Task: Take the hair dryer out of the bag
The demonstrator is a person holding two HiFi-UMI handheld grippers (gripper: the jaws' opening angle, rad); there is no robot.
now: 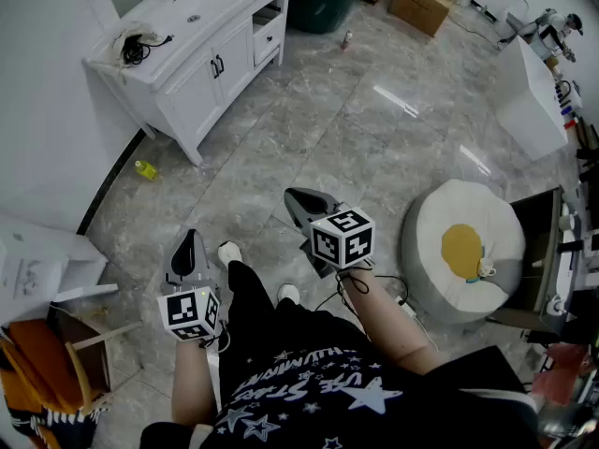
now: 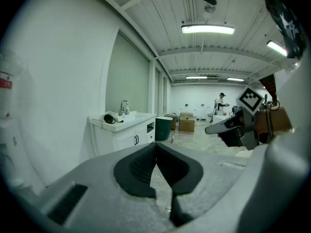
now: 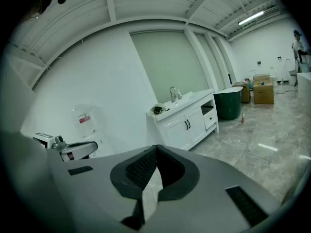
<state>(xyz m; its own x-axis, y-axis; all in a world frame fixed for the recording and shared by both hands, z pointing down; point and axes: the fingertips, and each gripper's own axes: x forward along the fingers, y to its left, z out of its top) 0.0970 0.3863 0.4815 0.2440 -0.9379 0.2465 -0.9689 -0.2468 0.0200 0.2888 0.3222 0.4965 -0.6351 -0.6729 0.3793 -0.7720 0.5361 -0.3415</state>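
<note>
One bag on vanity, bin beside.

No legible text — shirt print unreadable

Bright ceiling strip lights glare off the floor; fisheye edges darken.

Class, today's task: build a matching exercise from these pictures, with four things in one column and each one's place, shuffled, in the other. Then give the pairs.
Things
1. bag
2. yellow bottle
3. dark green bin
4. round white pouf

Places
A. on the floor at the foot of the wall
B. on the floor at the far end of the white vanity
C. on the vanity's countertop
D. on the floor, at the head view's right

Pairs: 1-C, 2-A, 3-B, 4-D
</note>
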